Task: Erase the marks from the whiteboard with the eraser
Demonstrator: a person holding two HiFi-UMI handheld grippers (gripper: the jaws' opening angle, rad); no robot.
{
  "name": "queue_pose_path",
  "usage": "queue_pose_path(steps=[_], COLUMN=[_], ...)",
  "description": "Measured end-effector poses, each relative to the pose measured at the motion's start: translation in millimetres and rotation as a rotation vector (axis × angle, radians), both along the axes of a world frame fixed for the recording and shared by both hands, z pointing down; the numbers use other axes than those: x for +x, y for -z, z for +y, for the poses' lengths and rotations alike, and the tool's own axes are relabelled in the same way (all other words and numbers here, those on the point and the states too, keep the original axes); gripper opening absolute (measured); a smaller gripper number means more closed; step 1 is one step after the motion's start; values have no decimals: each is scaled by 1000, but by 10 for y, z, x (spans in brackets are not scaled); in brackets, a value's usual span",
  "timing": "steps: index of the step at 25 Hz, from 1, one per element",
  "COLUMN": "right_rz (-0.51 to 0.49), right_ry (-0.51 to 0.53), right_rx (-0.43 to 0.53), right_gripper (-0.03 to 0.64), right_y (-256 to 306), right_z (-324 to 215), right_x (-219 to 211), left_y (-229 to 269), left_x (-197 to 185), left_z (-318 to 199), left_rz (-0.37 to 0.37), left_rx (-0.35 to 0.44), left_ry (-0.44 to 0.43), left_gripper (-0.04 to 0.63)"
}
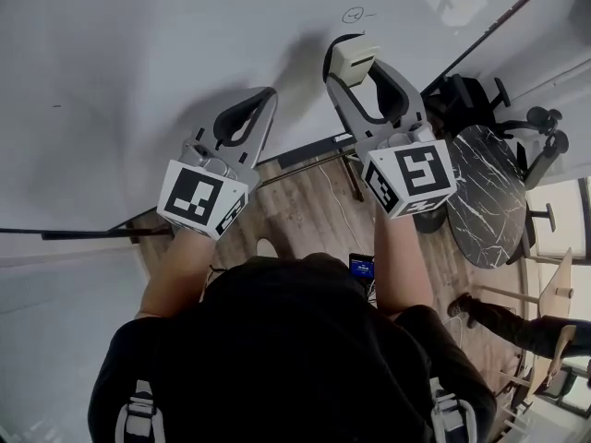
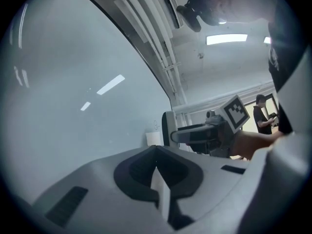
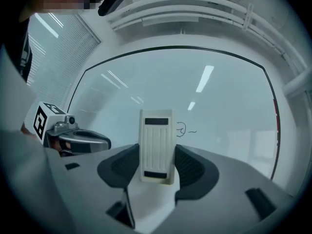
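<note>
Eraser (image 1: 352,56), a cream-white ribbed plastic block, sits clamped between the jaws of the right gripper (image 1: 355,70) in the head view. It is held up towards the large white glossy whiteboard (image 1: 138,63). A small dark scribbled mark (image 1: 354,14) lies on the board just beyond this gripper's tips. The left gripper (image 1: 267,97) is raised beside the right one, to its left, with its jaws together and nothing in them. Behind the right gripper stand a round black marble-patterned table (image 1: 485,197) and a black wheeled office chair (image 1: 469,95) on the brown wooden floor (image 1: 295,212).

In the left gripper view, the left gripper (image 2: 156,165) has its two dark pads pressed together, empty. The whiteboard (image 2: 73,82) fills the space ahead and to its left. To its right the right gripper (image 2: 168,129) reaches to the board, and the eraser (image 2: 153,138) shows as a pale block at its tips.

In the right gripper view, the right gripper (image 3: 156,167) grips the eraser (image 3: 156,145) upright by its two long sides, ribbed face to the camera. The mark (image 3: 181,129) sits just right of the eraser's upper part on the whiteboard (image 3: 224,106). Whether the eraser touches the board cannot be told. The left gripper (image 3: 101,143) is well to the left, pointing at the board.
</note>
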State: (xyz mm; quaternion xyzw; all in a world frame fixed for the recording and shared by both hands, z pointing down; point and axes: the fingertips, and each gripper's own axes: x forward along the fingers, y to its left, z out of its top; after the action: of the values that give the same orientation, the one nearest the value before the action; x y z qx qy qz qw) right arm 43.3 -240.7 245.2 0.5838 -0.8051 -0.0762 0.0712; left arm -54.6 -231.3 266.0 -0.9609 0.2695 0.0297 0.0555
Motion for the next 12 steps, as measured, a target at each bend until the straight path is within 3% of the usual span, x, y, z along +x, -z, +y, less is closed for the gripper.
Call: queue_pose_path(steps=[6,12], right_rz=[8,24], right_ry=[6,25], right_rx=[77,161], right_gripper=[227,225], right_y=[180,308], right_z=[-197,-364], right_x=[-80,-76], left_y=[-47,-79], left_x=[-6,35], left_z=[-79,-82], left_rz=[2,-1], left_rx=[-8,-9], left_ry=[26,106], left_gripper=[5,5])
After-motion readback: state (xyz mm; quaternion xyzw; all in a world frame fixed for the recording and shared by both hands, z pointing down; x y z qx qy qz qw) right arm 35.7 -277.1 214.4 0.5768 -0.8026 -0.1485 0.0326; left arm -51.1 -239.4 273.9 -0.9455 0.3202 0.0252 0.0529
